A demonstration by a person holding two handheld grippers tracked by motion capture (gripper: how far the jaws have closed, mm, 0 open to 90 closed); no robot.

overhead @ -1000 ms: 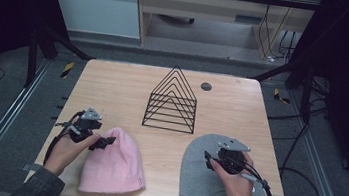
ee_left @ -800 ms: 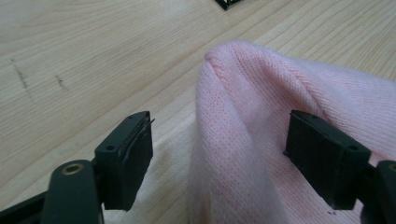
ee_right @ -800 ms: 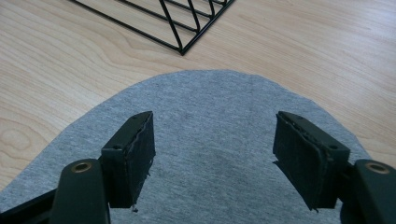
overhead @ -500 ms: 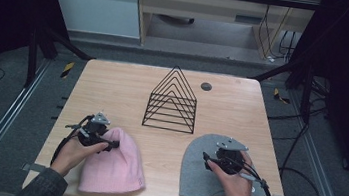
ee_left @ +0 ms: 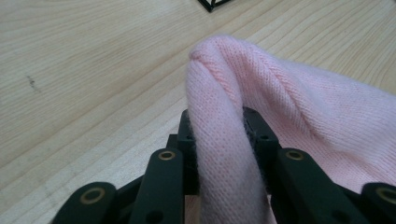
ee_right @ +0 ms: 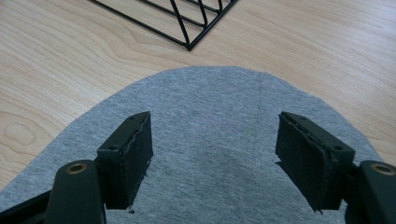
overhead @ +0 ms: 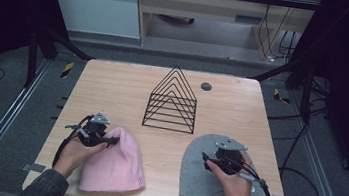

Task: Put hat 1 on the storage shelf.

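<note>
A pink knit hat (overhead: 114, 163) lies flat at the table's front left. My left gripper (overhead: 107, 140) is at its upper left edge; its jaws have just been closing and now pinch a raised fold of the pink hat (ee_left: 224, 116) between the pads. A grey hat (overhead: 198, 174) lies at the front right. My right gripper (overhead: 210, 163) hovers over the middle of the grey hat (ee_right: 215, 130), jaws apart with nothing between the pads (ee_right: 137, 149).
A black wire rack (overhead: 172, 100) of nested triangles stands upright in the middle of the wooden table (overhead: 113, 90). A small dark round disc (overhead: 206, 86) sits behind it to the right. Cables trail from both grippers toward the front edge.
My left gripper has shifted right onto the pink hat's edge and shut on a fold of it. The right gripper has stayed in place over the grey hat.
</note>
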